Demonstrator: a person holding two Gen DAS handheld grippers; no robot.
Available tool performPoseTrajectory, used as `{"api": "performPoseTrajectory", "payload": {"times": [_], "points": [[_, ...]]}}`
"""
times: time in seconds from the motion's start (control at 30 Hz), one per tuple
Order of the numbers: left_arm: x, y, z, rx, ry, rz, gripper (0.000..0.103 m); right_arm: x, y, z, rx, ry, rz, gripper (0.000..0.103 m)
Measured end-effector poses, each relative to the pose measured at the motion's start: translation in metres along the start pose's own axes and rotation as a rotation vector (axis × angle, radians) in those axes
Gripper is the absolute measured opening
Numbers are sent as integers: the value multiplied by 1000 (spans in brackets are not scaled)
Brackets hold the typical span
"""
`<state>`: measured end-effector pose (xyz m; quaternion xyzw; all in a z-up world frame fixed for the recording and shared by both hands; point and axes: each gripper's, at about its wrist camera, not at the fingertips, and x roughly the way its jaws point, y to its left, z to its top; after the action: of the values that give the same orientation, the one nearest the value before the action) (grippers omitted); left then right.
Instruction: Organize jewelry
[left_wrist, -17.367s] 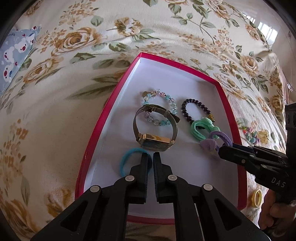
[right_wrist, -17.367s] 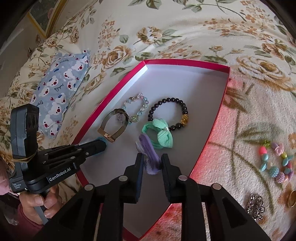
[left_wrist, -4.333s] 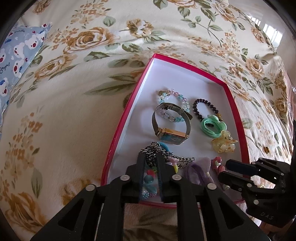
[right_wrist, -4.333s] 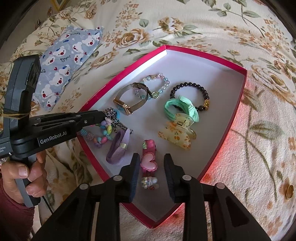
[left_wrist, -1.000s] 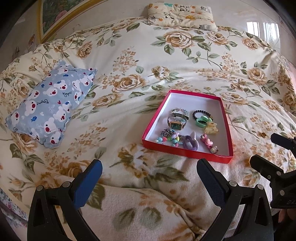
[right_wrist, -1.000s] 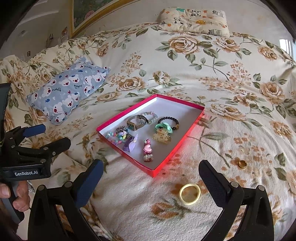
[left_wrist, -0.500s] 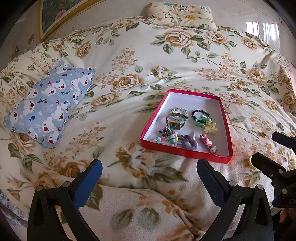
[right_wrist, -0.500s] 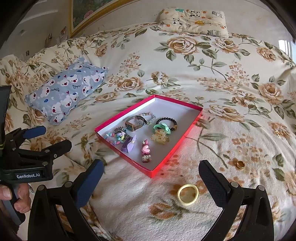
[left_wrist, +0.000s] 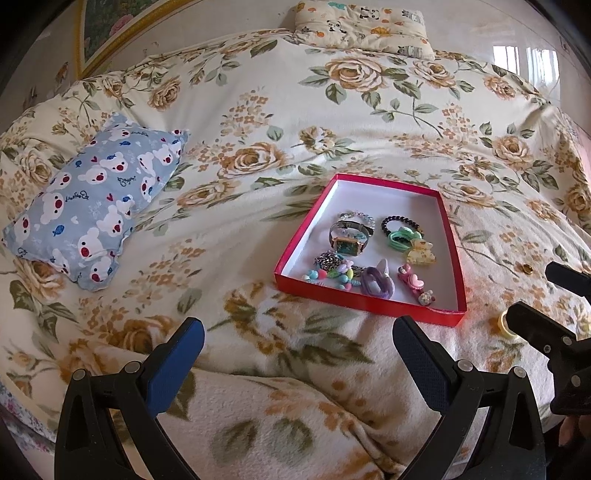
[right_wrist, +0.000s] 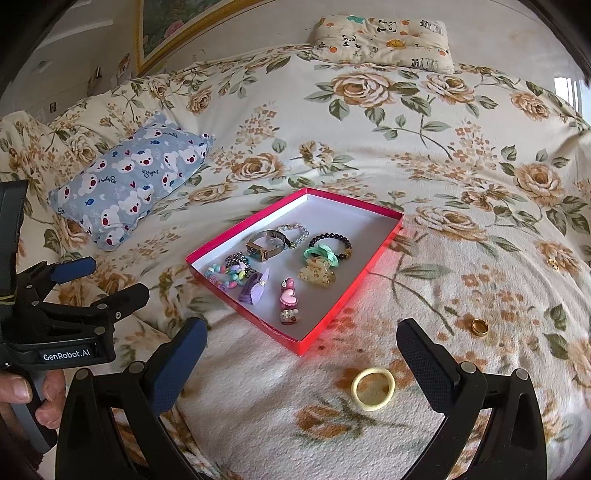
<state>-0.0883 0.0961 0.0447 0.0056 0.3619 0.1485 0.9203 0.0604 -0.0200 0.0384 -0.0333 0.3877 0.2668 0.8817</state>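
A red-rimmed white box (left_wrist: 369, 305) (right_wrist: 332, 314) lies on the floral bedspread. Inside it are a watch (left_wrist: 347, 242) (right_wrist: 264, 245), a dark bead bracelet (left_wrist: 400, 221), a green hair tie (right_wrist: 319, 253), a yellow claw clip (left_wrist: 421, 253) (right_wrist: 317, 275), a purple hair tie (left_wrist: 375, 282), a pink heart clip (right_wrist: 288, 299) and coloured beads (left_wrist: 332, 276). Outside the box lie a yellow ring band (right_wrist: 373, 388) and a gold ring (right_wrist: 479, 326) (left_wrist: 526, 268). My left gripper (left_wrist: 297, 358) and right gripper (right_wrist: 301, 360) hover wide open, well short of the box, holding nothing.
A blue bear-print pillow (left_wrist: 92, 206) (right_wrist: 129, 173) lies to the left. A panda-print pillow (left_wrist: 360, 27) (right_wrist: 382, 38) rests at the head of the bed. Another small gold ring (right_wrist: 553, 263) sits far right. A person's hand (right_wrist: 22, 398) holds the left gripper's handle.
Since 4.3 s ago both grippers let go of items in the box, opened wide and pulled back from it. Over the last second the view barely shifts.
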Motion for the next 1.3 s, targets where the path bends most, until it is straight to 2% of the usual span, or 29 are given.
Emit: {"api": "performPoseTrajectory", "payload": {"times": [1.3], "points": [[2,-5,-1,4,-8,-11,102,0,10,6,-21,-11,1,103]]}}
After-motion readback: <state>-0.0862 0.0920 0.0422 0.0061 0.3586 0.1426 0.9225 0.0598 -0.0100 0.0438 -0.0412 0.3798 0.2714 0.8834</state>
